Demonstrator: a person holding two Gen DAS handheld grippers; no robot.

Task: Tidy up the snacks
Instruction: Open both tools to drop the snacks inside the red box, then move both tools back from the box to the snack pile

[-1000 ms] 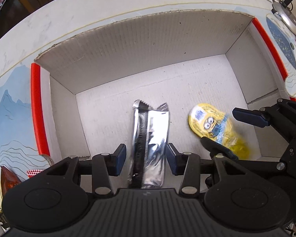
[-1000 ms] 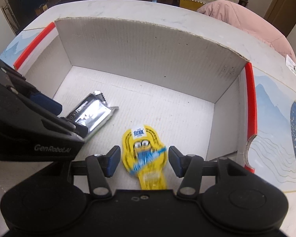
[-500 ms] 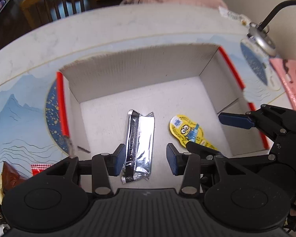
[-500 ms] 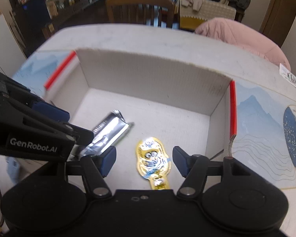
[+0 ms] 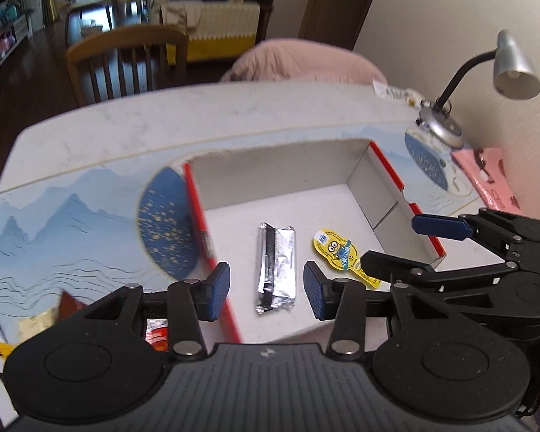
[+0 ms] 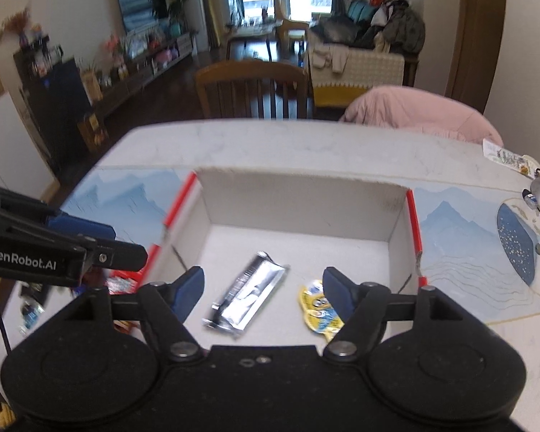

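Both hand-held grippers hang wide open, gripping nothing — left [image 5: 266, 289], right [image 6: 262, 293] — above the white box [image 5: 356, 176]; silver bar [image 5: 276, 266] and yellow minion snack [image 5: 336, 250] lie just ahead, inside it

One box [image 5: 374, 194], two snacks inside (silver bar [image 5: 275, 268], yellow pouch [image 5: 336, 250]).

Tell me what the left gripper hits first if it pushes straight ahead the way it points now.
Most likely the silver snack bar lying on the floor of the cardboard box: it sits centred between the open left gripper fingers. Depth is unclear through the fisheye.
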